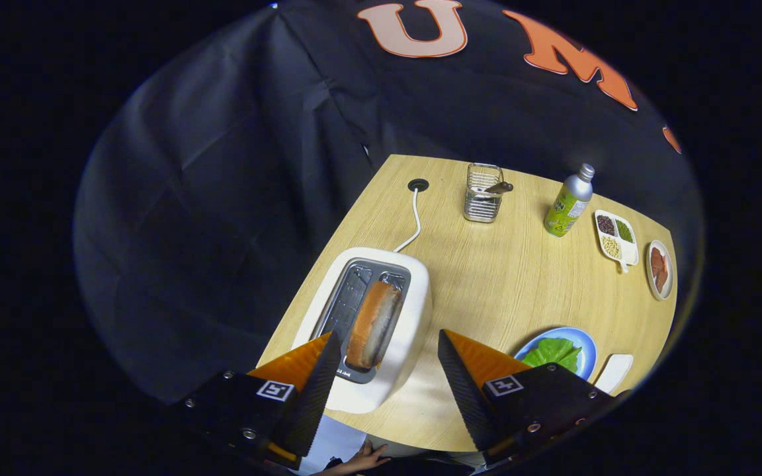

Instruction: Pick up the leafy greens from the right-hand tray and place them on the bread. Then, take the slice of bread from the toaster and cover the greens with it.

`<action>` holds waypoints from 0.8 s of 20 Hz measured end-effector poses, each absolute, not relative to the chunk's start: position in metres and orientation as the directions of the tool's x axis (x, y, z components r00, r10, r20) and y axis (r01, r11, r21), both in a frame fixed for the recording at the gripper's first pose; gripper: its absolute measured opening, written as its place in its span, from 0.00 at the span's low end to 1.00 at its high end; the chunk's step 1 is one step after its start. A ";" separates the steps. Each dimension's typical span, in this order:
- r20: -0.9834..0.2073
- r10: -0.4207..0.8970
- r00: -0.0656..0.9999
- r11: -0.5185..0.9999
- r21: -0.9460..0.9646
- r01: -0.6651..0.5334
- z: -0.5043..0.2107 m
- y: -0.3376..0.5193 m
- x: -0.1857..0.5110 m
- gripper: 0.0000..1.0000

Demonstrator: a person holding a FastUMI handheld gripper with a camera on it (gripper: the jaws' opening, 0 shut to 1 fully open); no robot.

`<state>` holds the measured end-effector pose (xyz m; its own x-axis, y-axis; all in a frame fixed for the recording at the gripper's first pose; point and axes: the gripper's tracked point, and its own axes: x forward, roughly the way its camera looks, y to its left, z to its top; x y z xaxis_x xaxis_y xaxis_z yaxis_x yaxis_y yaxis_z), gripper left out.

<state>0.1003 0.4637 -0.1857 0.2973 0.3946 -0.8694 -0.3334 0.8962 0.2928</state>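
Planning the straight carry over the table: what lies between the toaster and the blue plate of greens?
In the gripper view, only bare wooden table lies between the toaster and the blue plate; one finger of the open hand-held gripper overlaps that stretch.

Setting: staged kitchen counter inside a recording booth. Evidence: light wooden table [507, 277] backed by draped black cloth wall [242, 165]; white toaster [414, 311] with cord at near left; wire utensil holder [483, 193] and drink bottle [569, 203] at far side; divided snack dish [627, 251], small plates of food at right.
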 end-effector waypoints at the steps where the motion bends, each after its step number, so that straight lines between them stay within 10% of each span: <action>1: -0.872 0.389 0.297 0.899 0.289 -0.329 -0.187 0.468 0.103 0.90; 16: -0.938 0.250 0.241 0.944 0.181 -0.275 -0.222 0.476 0.119 0.68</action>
